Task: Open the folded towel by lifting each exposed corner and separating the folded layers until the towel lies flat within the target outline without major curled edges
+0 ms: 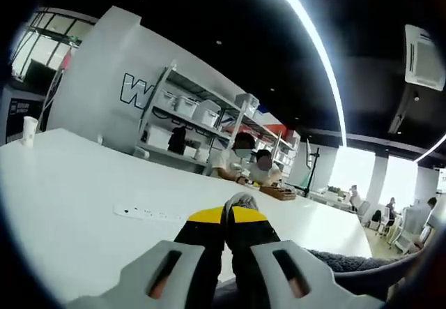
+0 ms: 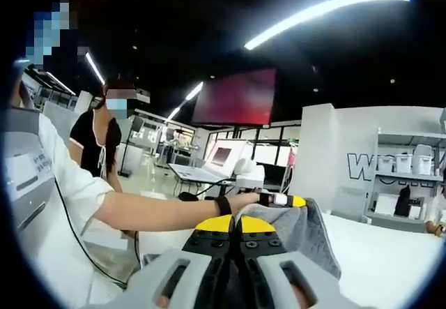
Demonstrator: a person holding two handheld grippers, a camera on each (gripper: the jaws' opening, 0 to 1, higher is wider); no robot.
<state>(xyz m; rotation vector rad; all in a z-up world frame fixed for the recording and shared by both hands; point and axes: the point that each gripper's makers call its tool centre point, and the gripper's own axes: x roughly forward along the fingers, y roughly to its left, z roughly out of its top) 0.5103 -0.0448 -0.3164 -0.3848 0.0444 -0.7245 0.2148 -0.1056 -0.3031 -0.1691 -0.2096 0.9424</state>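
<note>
1. In the left gripper view, the left gripper (image 1: pixel 233 215) has its yellow-tipped fingers (image 1: pixel 205 216) pressed together on a small fold of the grey towel (image 1: pixel 241 199), which pokes out between the tips at 12 o'clock.
2. More of the towel lies at 4 o'clock in that view, a dark fuzzy mass beside the gripper body.
3. The white worktop (image 1: pixel 70 190) stretches ahead of it; a white power strip (image 1: pixel 150 213) lies flat on it at 9 o'clock from the fingertips, near them.
4. A paper cup (image 1: pixel 28 130) stands upright at the worktop's far left edge.
5. Shelving (image 1: pixel 202 124) with white boxes stands beyond the worktop, and two seated people (image 1: pixel 244 159) sit at its far side.
6. In the right gripper view, the right gripper (image 2: pixel 235 224) is clamped on the towel, its fingers (image 2: pixel 212 223) closed; cloth bunches at 1 o'clock and hangs down at 3 o'clock.
7. The left gripper's yellow tip also shows there, at the cloth's top edge.
8. A person's bare forearm (image 2: pixel 160 213) reaches across from 9 o'clock toward that cloth.
</note>
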